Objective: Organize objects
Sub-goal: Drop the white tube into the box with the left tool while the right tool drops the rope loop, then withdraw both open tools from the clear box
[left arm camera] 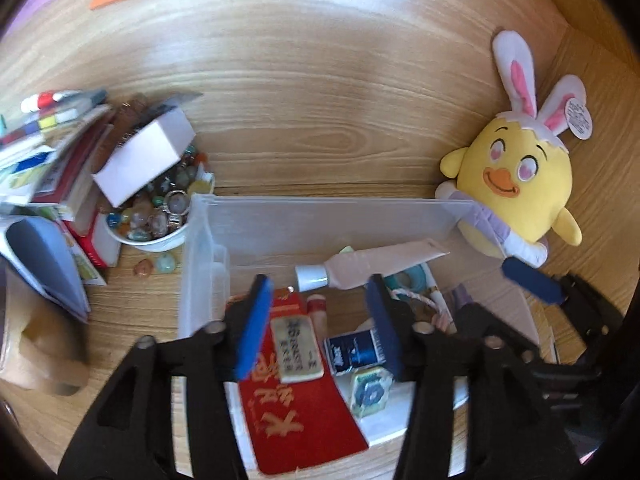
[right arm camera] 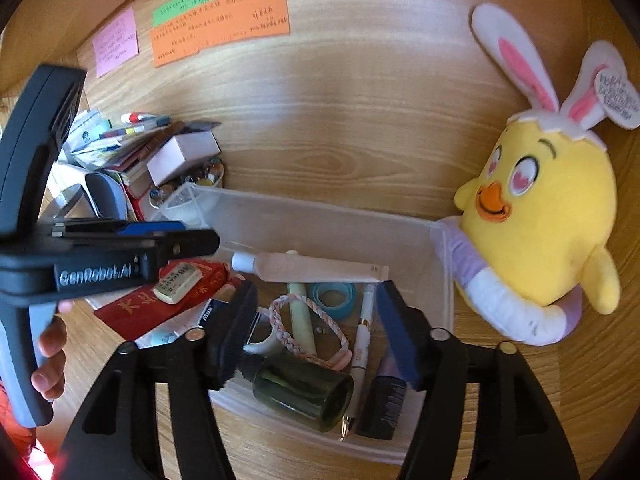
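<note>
A clear plastic bin [left arm camera: 320, 216] [right arm camera: 320, 220] stands on the wooden desk. It holds a red envelope [left arm camera: 296, 412] with a white eraser [left arm camera: 296, 348] on it, a small blue box [left arm camera: 356, 350], a pale tube [left arm camera: 380, 264] [right arm camera: 312, 268], a dark green bottle [right arm camera: 304, 392], a braided bracelet [right arm camera: 308, 332], a tape roll [right arm camera: 334, 296] and a pen [right arm camera: 362, 340]. My left gripper [left arm camera: 320, 332] is open over the envelope and eraser, holding nothing. My right gripper [right arm camera: 316, 336] is open over the bottle and bracelet, holding nothing. The left gripper also shows in the right wrist view [right arm camera: 120, 248].
A yellow chick plush [left arm camera: 516, 176] [right arm camera: 548, 232] with bunny ears leans at the bin's right end. A bowl of coloured stones [left arm camera: 156, 220] and a stack of books [left arm camera: 60, 160] with a white box [left arm camera: 148, 160] stand left. Sticky notes [right arm camera: 220, 24] lie further back.
</note>
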### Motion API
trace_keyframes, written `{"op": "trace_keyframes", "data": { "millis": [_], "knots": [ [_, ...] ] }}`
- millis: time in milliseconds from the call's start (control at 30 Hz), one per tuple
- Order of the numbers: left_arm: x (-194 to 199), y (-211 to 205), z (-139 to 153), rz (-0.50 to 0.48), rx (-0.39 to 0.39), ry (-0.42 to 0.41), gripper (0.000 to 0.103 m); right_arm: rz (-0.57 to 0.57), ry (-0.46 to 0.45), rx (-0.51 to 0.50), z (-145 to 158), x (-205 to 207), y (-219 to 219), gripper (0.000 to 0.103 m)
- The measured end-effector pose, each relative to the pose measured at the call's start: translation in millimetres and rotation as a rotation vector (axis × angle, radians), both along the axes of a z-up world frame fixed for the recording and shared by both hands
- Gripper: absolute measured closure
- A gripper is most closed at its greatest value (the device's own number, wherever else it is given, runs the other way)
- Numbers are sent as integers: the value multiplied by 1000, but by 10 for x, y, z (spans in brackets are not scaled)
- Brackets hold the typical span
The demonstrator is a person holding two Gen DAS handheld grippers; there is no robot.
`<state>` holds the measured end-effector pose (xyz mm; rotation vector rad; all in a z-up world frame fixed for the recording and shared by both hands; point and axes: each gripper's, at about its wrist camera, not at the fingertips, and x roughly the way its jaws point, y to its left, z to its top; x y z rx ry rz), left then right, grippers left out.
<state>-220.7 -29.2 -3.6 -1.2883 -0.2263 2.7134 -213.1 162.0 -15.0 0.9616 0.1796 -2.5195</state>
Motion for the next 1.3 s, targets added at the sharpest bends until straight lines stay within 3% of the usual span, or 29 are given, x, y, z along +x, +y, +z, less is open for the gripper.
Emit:
{"op": "trace_keyframes", "data": {
  "millis": [233, 367, 433, 500, 833, 1300],
  "knots": [
    [374, 16, 173, -15, -49, 79, 28, -18, 85, 21, 195, 277, 56, 21],
    [651, 70, 250, -40, -100, 128, 24, -10, 89, 27, 215, 418, 108, 15],
    [801, 101, 279, -45, -120, 158, 11, -7, 80, 23, 197, 494, 145, 11],
    [929, 100, 312, -41, -126, 183, 7, -13, 76, 20, 168, 569, 195, 7],
    [1308, 168, 211, -34, -116, 223, 4, -52, 98, 15, 104, 851, 354, 0],
    [1413, 159, 124, -2, -108, 226, 4, -53, 107, 15, 83, 985, 363, 0]
  ]
}}
